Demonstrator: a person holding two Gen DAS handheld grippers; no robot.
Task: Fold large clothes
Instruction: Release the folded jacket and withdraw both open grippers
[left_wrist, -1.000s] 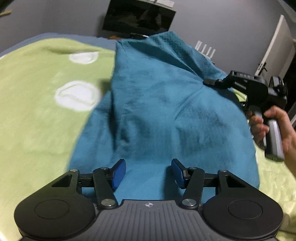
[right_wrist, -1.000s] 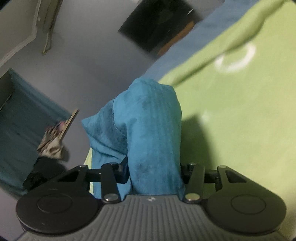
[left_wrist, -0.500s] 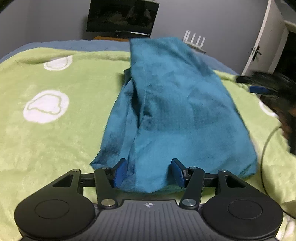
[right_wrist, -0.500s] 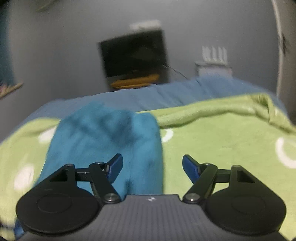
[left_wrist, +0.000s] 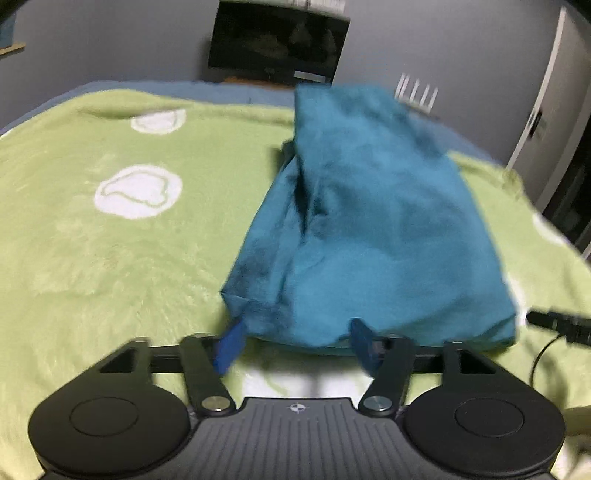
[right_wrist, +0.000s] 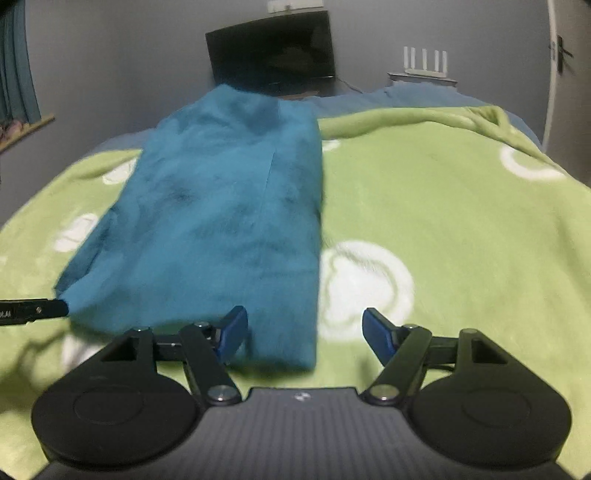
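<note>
Left wrist view: green blanket with white spots fills the left of frame. Teal garment lies folded at centre right on the bed. Left claw at bottom centre, jaws opening, wide, near hem just ahead, not pinched. Right wrist view: garment centre left. Right claw closing, pads apart, garment corner between, ungripped.

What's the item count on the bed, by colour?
Teal: 1, garment
Green: 1, blanket
Total: 2
</note>
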